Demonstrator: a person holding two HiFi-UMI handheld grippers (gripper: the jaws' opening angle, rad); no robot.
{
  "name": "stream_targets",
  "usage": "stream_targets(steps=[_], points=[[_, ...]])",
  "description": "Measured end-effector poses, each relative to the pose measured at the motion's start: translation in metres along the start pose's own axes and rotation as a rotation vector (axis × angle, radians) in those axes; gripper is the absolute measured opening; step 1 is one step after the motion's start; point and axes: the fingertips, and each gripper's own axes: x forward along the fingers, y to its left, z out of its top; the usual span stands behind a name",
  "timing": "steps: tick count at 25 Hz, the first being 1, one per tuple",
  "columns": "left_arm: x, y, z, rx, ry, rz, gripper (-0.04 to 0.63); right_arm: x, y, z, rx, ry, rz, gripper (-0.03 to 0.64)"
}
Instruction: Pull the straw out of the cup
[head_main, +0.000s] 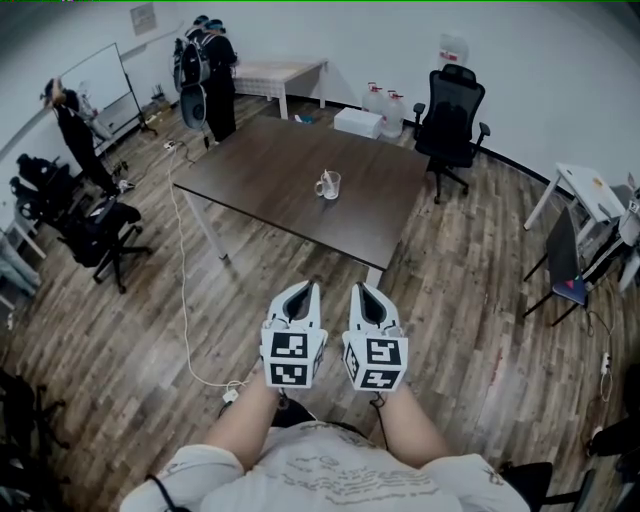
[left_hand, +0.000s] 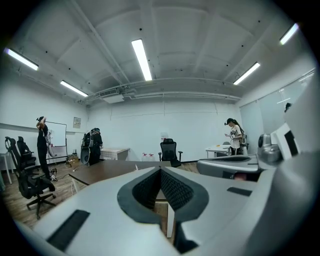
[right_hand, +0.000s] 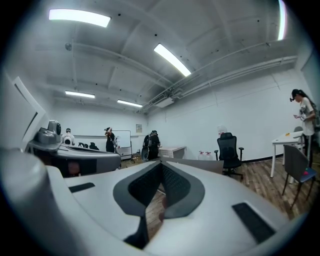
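Progress on the task is nil as far as the pictures show: the small clear glass cup with a handle (head_main: 328, 185) stands upright near the middle of the dark brown rectangular table (head_main: 250, 175), and nothing has touched it. The straw should be inside it, but the cup is so small in the head view that I can only make out a pale streak at its rim, and I cannot say how the straw leans.

The left claw (head_main: 311, 288) and the right claw (head_main: 361, 290) are held side by side in front of the person's chest, over the wood-plank floor (head_main: 470, 300), short of the table's near edge and well apart from the cup. The cup lies ahead of them, roughly in line with the gap between the two.

The left gripper view shows the left claw (left_hand: 161, 171) clenched, its ribbed pads meeting at the tips with nothing between them. In the right gripper view the right claw (right_hand: 160, 167) is likewise closed and empty.

All of the work remains, in my judgement: getting to the table, opening one claw, pinching the straw and drawing it up out of the cup, perhaps steadying the cup with the other.
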Motion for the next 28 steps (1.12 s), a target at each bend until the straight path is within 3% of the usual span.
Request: stream_targets(steps=[14, 28], points=[[0.054, 0.016, -0.002, -0.008, -0.006, 0.000, 0.003, 0.050, -0.022, -0.009, -0.008, 0.011, -0.002, 0.015], [0.173, 0.083, -0.010, -0.046, 0.010, -0.034, 0.003, 0.180, -0.046, -0.012, -0.004, 0.011, -0.014, 0.015]])
